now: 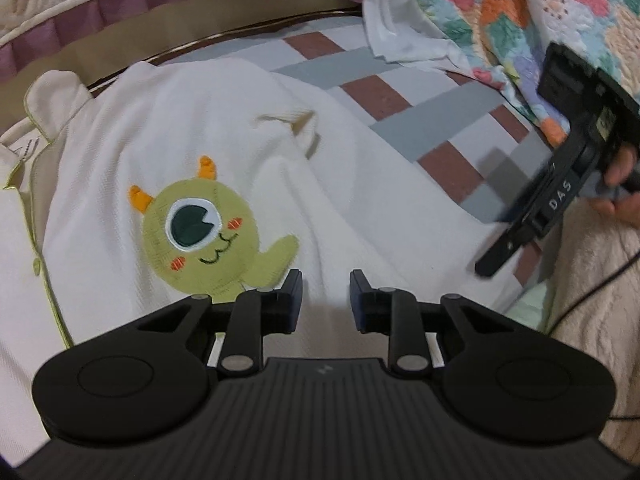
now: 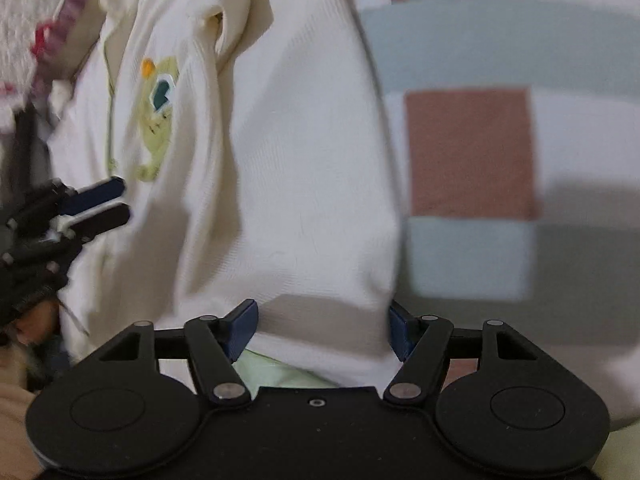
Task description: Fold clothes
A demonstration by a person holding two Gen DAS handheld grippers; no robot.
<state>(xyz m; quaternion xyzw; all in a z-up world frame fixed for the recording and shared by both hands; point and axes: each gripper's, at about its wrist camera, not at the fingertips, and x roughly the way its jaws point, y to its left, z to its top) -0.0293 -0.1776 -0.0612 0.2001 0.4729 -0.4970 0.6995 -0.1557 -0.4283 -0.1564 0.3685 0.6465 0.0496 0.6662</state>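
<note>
A white child's top [image 1: 208, 120] with a green one-eyed monster patch [image 1: 204, 228] lies crumpled on a checked bedsheet [image 1: 452, 120]. My left gripper [image 1: 326, 292] hovers open over the cloth just right of the patch, with nothing between its fingers. To the right a hand [image 1: 624, 184] holds my right gripper [image 1: 492, 260] low over the garment's edge. In the right wrist view the right gripper [image 2: 322, 328] stands wide open with the top's [image 2: 288, 160] near edge lying between its pads, not pinched. The left gripper [image 2: 100, 204] shows at the left, over the cloth below the patch [image 2: 158, 120].
A floral quilt [image 1: 520, 8] and a loose white cloth [image 1: 400, 32] lie at the back right. Cream bedding with a purple frill [image 1: 80, 0] runs along the back left. A beige fuzzy blanket [image 1: 600, 300] with a thin cable sits at the right. Pale green fabric [image 2: 272, 372] peeks from under the top.
</note>
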